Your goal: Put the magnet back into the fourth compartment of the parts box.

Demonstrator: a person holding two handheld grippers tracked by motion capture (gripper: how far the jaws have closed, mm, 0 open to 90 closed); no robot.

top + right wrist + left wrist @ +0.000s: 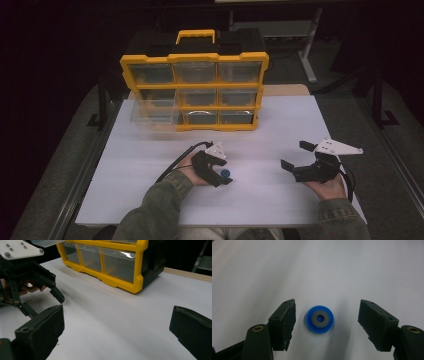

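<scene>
A small blue disc [226,173] [320,319] with a grey ring in its middle lies flat on the white tabletop [280,125]. My left gripper [223,175] [327,304] points down over it, open, one jaw on each side of the disc with a gap between each pad and the disc. Off to the right, my right gripper [295,155] [117,312] is held wide open above bare table with nothing between its jaws. In the right gripper view, one of the left gripper's fingers [57,294] reaches down at the left edge.
A yellow and black organizer [195,90] [112,265] with clear drawers stands at the back of the table. Its lower left drawer [152,112] is pulled out. Dark floor and stand legs surround the table.
</scene>
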